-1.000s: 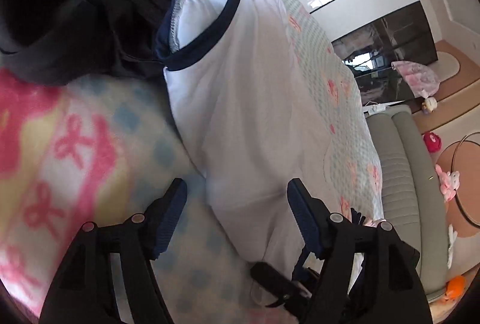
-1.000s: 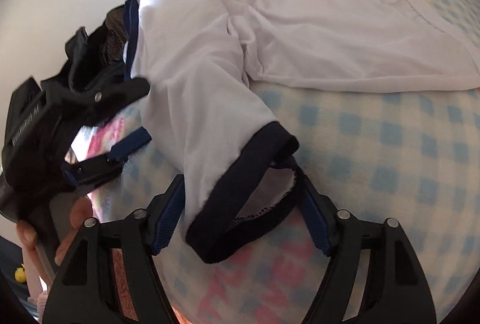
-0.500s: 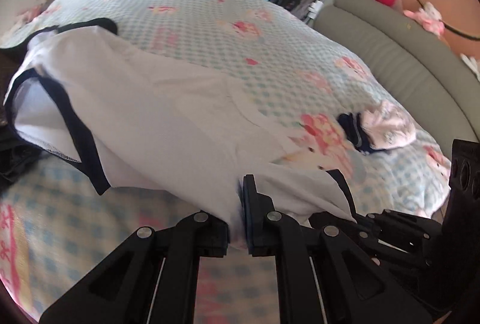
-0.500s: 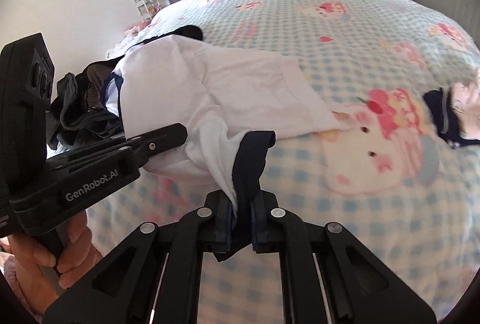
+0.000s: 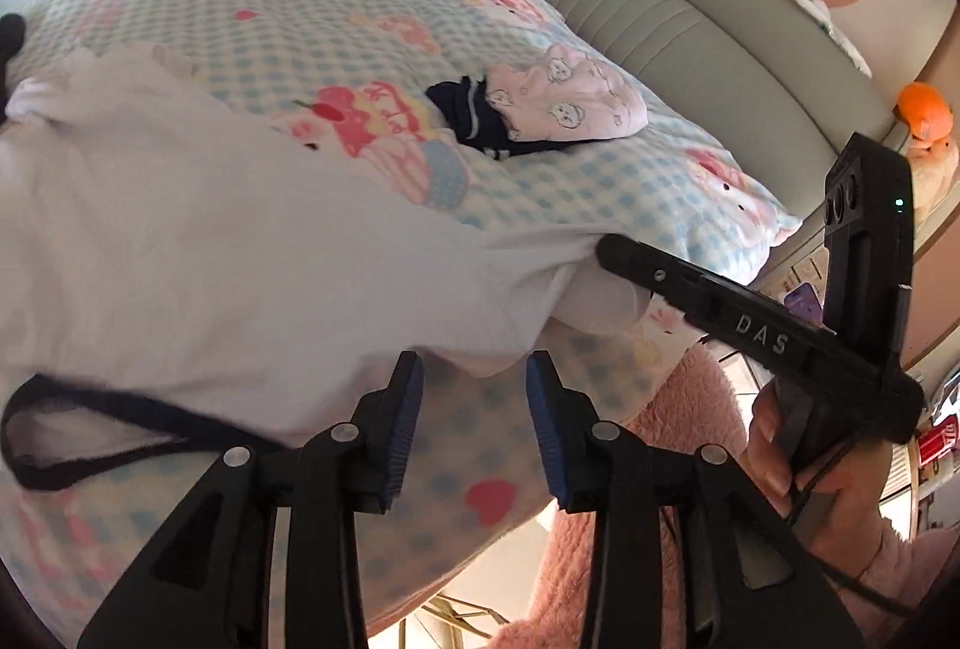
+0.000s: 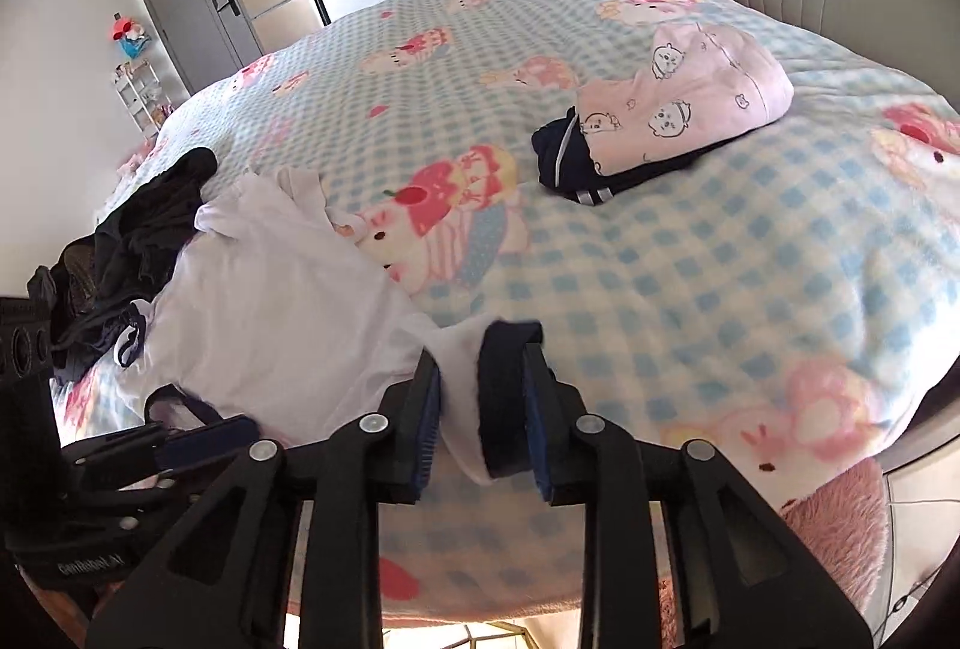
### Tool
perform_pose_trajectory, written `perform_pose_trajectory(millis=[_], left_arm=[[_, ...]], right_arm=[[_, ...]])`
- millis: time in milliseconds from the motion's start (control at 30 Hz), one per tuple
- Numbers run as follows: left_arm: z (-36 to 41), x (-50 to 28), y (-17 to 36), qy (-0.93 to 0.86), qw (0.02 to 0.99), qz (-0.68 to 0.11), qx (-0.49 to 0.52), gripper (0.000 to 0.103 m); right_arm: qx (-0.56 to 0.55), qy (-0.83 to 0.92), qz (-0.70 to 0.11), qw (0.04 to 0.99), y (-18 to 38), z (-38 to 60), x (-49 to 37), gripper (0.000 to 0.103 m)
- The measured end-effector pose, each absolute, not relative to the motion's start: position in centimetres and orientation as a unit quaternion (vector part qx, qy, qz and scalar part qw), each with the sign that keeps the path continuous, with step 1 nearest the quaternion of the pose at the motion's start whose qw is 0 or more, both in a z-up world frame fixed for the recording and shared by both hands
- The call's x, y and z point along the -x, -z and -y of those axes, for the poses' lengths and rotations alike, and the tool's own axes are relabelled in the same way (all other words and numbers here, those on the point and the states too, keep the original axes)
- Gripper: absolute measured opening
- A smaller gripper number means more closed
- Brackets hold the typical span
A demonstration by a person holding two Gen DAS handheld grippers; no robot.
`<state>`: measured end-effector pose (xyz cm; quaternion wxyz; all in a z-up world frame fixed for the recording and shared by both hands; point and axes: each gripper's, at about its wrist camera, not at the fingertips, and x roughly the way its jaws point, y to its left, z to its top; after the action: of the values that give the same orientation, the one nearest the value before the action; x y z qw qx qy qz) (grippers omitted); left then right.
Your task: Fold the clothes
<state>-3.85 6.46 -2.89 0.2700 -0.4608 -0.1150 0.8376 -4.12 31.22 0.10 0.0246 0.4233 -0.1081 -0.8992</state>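
A white shirt (image 5: 210, 241) with navy trim lies crumpled on the checked bed blanket (image 6: 720, 259). My left gripper (image 5: 474, 409) is open at the shirt's near edge, and no cloth sits between its pads. A navy-edged sleeve opening (image 5: 90, 409) lies just to its left. My right gripper (image 6: 483, 427) has its jaws apart, with the white sleeve and its navy cuff (image 6: 507, 391) lying loosely between them. In the left wrist view the right gripper (image 5: 606, 250) touches bunched white cloth. The left gripper (image 6: 198, 442) shows low at the left of the right wrist view, beside the shirt (image 6: 282, 301).
A folded pink garment (image 6: 690, 108) rests on a folded navy one (image 6: 570, 169) further up the bed. Dark clothes (image 6: 138, 241) are piled at the left. A padded headboard (image 5: 660, 6) runs behind. A hand (image 5: 822, 469) in a pink fluffy sleeve holds the right gripper at the bed's edge.
Both grippers were shut on the shirt half a second ago and have opened. The shirt has been pulled toward the near edge of the bed and set down.
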Motion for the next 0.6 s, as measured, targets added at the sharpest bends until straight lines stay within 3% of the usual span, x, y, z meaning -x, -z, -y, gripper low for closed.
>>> perform_pose_trajectory(millis=[167,233,400,500,567,600], left_arm=[[4.2,0.9,4.8,-0.874,0.09,0.166,0.448,0.042],[6.8,1.5,6.2,-0.867,0.042,0.178,0.464,0.042],[7.9,2.5,6.8,-0.863,0.015,0.16,0.479,0.049],[7.9,2.8,6.9,-0.862,0.009,0.145,0.485,0.055],[7.9,3.0,6.9,-0.862,0.005,0.135,0.489,0.048],[7.9,3.1,6.9,-0.861,0.003,0.13,0.491,0.028]], right_arm=[[-0.425,0.894,0.133,0.05,-0.4,-30.8,3.1,0.034],[-0.439,0.882,0.14,0.1,0.4,-28.8,3.2,0.043],[-0.532,0.808,0.116,0.226,5.9,-20.4,4.1,0.047],[-0.561,0.8,0.071,0.204,8.6,-17.7,4.7,0.05],[-0.54,0.828,0.021,0.15,9.1,-17.2,5.1,0.039],[-0.528,0.839,0.002,0.128,9.0,-17.2,5.2,0.038]])
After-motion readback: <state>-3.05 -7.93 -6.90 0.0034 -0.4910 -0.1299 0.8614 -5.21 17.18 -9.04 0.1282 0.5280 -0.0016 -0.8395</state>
